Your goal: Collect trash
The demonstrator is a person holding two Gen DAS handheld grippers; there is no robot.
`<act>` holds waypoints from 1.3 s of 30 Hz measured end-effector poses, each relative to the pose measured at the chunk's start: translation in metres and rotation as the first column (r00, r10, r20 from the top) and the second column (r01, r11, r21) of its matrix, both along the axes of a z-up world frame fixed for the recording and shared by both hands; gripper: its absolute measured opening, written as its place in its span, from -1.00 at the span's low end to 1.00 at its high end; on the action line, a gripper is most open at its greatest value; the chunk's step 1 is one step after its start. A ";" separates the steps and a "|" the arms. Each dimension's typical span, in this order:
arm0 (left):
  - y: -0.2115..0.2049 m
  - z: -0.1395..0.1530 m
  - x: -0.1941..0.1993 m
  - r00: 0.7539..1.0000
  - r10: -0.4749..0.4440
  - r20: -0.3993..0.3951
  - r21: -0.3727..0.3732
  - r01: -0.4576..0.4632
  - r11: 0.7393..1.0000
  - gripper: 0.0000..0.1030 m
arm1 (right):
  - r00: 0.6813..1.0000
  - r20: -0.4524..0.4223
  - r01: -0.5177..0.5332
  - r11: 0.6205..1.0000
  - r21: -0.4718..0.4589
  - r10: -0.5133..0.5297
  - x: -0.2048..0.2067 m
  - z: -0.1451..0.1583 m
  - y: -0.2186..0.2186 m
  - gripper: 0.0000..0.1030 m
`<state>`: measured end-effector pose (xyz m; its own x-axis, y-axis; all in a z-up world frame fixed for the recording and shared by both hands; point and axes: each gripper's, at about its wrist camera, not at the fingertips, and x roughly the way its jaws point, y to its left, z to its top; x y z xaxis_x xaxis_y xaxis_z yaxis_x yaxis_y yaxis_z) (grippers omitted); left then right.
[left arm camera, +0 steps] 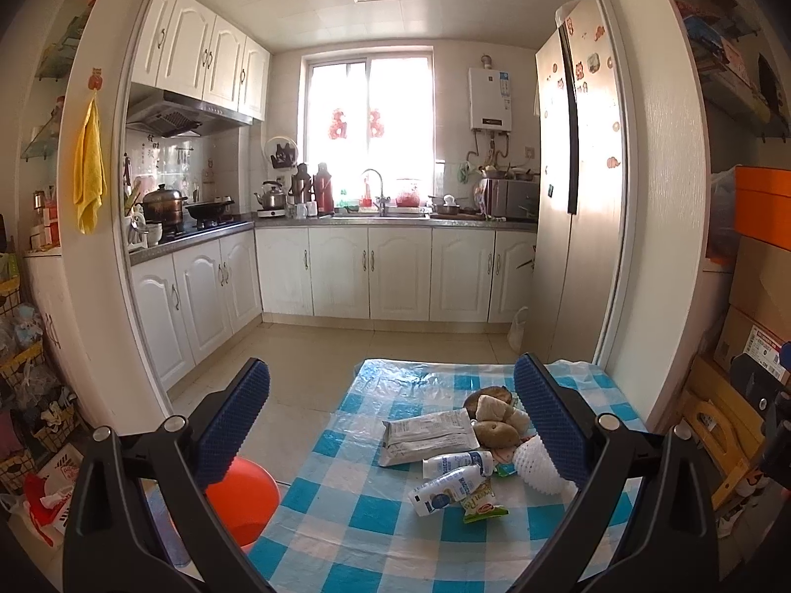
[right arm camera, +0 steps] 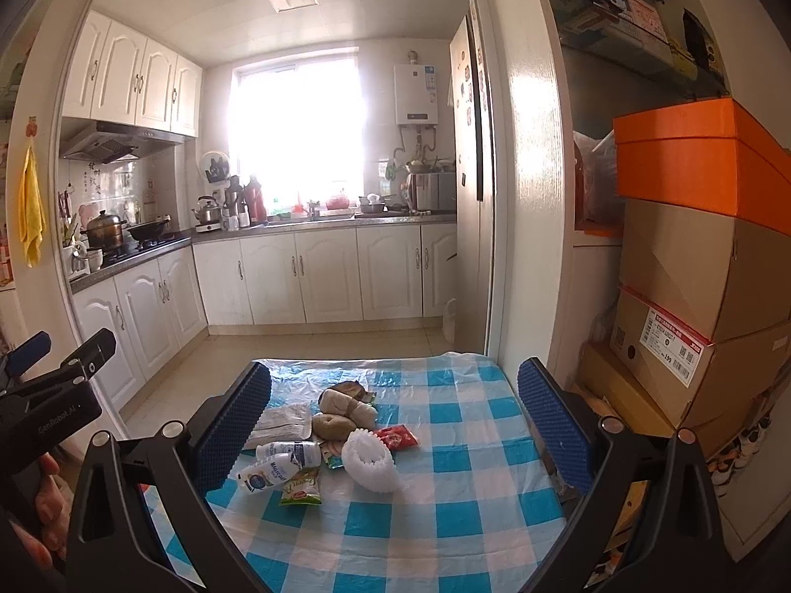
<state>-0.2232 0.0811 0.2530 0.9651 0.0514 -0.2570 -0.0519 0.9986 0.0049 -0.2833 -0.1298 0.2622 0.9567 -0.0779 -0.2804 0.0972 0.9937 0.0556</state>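
A heap of trash lies on the blue-and-white checked tablecloth (right arm camera: 445,484): two small white bottles (right arm camera: 282,464), a green wrapper (right arm camera: 300,489), a white foam net (right arm camera: 370,459), a red wrapper (right arm camera: 395,437), a silver pouch (right arm camera: 279,420) and brown lumps (right arm camera: 336,425). The same heap shows in the left wrist view, with the bottles (left arm camera: 452,477), the foam net (left arm camera: 536,464) and the pouch (left arm camera: 427,437). My left gripper (left arm camera: 390,425) hovers open above the table's left edge. My right gripper (right arm camera: 393,425) is open too, above and short of the heap. Neither holds anything.
An orange round bin (left arm camera: 242,499) stands on the floor left of the table. Stacked cardboard and orange boxes (right arm camera: 702,272) crowd the right side. Beyond the table lie the kitchen floor (left arm camera: 306,360), white cabinets and a fridge (left arm camera: 573,188). A hand (right arm camera: 44,499) holds the left gripper.
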 end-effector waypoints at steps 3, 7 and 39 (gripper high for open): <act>0.001 0.002 -0.003 1.000 0.002 0.011 -0.002 -0.002 1.000 0.93 | 1.000 0.008 -0.011 1.000 0.006 0.011 -0.002 -0.001 0.000 0.91; 0.004 0.004 -0.008 1.000 0.005 0.025 -0.007 -0.005 1.000 0.93 | 0.999 0.028 -0.015 1.000 0.005 0.015 -0.008 0.002 0.002 0.91; 0.007 0.000 -0.004 1.000 0.016 0.015 0.001 -0.016 1.000 0.93 | 0.997 0.064 -0.037 0.999 0.014 0.036 -0.008 0.006 -0.001 0.91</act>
<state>-0.2267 0.0881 0.2532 0.9679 0.0667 -0.2422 -0.0675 0.9977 0.0051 -0.2913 -0.1309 0.2679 0.9748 -0.0391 -0.2196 0.0570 0.9955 0.0759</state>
